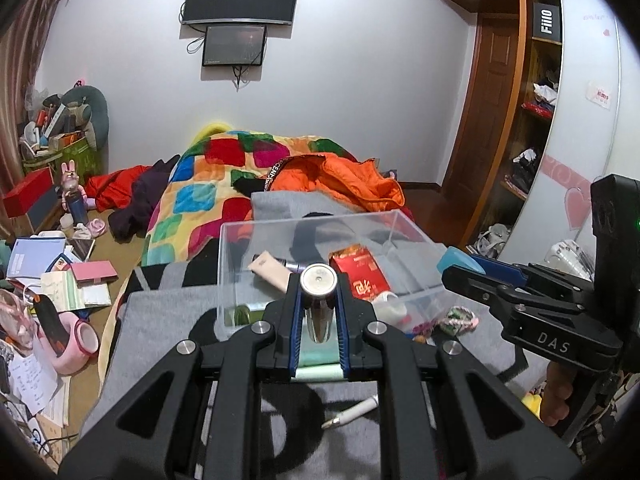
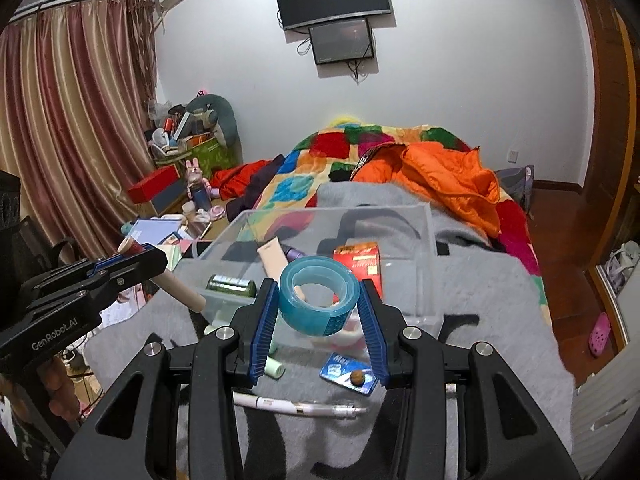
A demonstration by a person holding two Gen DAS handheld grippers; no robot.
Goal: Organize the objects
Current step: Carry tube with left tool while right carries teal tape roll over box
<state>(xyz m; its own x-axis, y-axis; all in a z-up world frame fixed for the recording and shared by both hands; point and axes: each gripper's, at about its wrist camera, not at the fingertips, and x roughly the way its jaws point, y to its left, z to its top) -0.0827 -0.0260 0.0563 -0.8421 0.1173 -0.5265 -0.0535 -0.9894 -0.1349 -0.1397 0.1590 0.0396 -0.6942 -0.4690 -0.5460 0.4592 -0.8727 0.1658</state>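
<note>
Both grippers loaded, both aimed at the clear plastic bin (image 1: 416, 236) sitting center frame on the grey blanket (image 2: 500, 300). Left gripper (image 1: 318, 300) is closed tight on a shiny metal cylinder (image 1: 318, 282), flat end facing away from the camera, held lengthwise between the blue pads so it won't roll out; in the right wrist view the same item looks like a tan tube (image 2: 180, 290) sticking out at lower left of the bin. Right gripper (image 2: 320, 300) is partly closed, pinching a blue tape roll (image 2: 316, 296) across its outer rim, roll tilted, hole facing up toward the camera. Bin already holds a beige tube (image 2: 272, 260), a red packet (image 2: 360, 260) and a green cylinder (image 2: 232, 285), so likely the drop-off spot. Still loose on the blanket, lower frame: white pen (image 2: 300, 405), blue card (image 2: 348, 372). Judging by that, sorting is midway; next step probably release over the bin opening.
</note>
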